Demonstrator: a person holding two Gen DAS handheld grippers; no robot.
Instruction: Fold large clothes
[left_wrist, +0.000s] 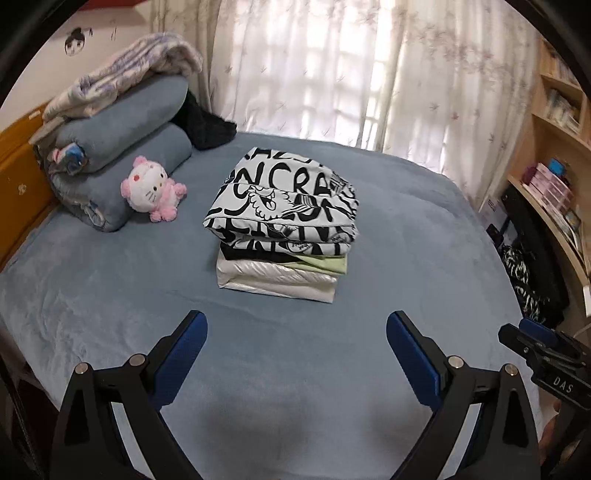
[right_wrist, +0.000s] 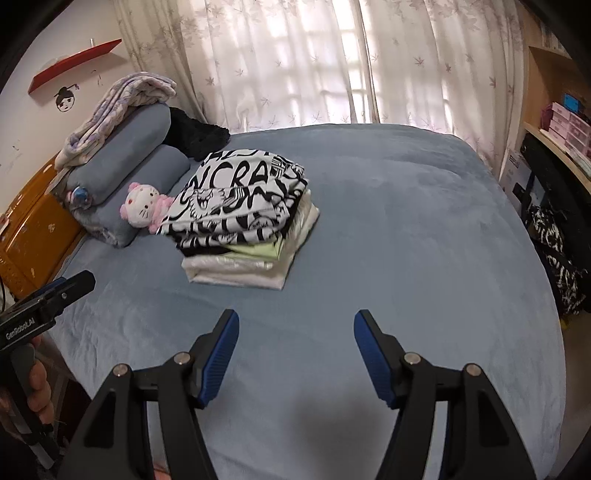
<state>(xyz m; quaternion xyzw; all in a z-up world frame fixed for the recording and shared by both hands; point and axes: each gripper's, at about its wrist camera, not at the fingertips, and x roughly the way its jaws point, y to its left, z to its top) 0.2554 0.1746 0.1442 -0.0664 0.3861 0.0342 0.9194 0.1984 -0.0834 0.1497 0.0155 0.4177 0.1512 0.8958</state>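
Note:
A stack of folded clothes (left_wrist: 284, 225) sits in the middle of the blue bed (left_wrist: 110, 288). Its top piece is white with bold black lettering, over a black layer, a pale green one and a shiny white one at the bottom. In the right wrist view the same stack (right_wrist: 243, 225) lies left of centre. My left gripper (left_wrist: 296, 325) hovers open over bare sheet in front of the stack, jaws wide, nothing between them. My right gripper (right_wrist: 295, 325) is also open and empty above the bed (right_wrist: 406, 240), well short of the stack.
A pink and white plush cat (left_wrist: 149, 189) leans on rolled blue bedding (left_wrist: 122, 147) topped by a patterned blanket (left_wrist: 122, 77) at the headboard. Black clothing (left_wrist: 207, 125) lies behind. Shelves (left_wrist: 554, 177) stand right, with black-and-white clothes (right_wrist: 557, 254) heaped beside the bed. Curtains (left_wrist: 351, 66) hang behind.

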